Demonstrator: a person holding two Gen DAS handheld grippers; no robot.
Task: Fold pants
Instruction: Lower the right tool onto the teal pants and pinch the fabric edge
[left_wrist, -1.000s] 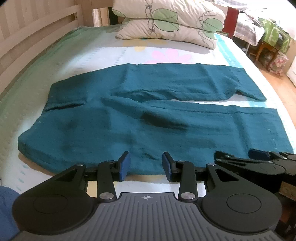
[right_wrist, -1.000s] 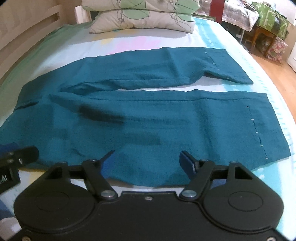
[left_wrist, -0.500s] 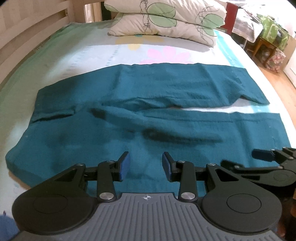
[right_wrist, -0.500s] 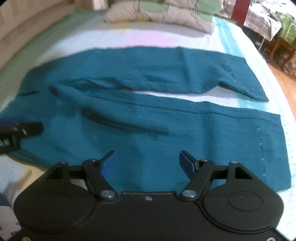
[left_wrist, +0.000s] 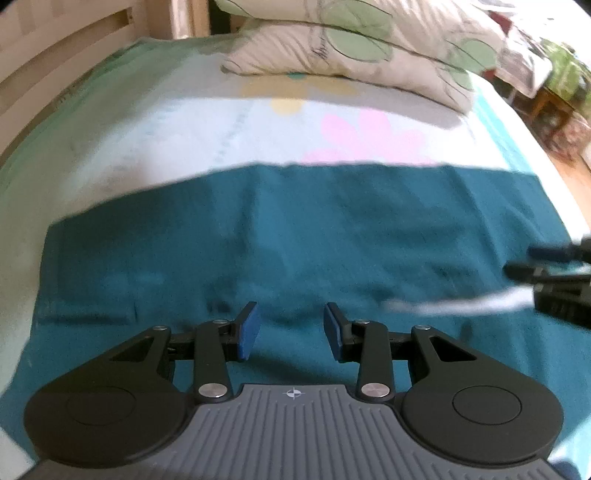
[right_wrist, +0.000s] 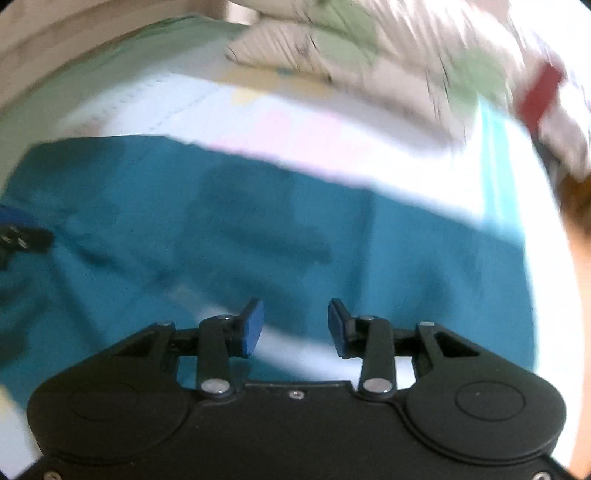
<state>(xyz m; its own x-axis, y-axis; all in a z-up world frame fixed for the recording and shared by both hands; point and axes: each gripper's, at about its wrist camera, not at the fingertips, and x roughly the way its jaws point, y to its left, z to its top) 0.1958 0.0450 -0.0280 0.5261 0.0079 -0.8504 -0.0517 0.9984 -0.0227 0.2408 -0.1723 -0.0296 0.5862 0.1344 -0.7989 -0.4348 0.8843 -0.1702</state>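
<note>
Teal woven pants are lying flat on the flowered bed sheet as both grippers sweep in over them from the near edge, the left gripper half apart and empty, the right gripper closing on nothing, so folding is only starting.

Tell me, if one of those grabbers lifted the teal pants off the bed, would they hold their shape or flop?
Probably flop: the pants lie flat on the bed with soft creases, like thin cloth. They likely weigh little for their spread. A pinch at one edge would probably let the rest sag and drag.
</note>
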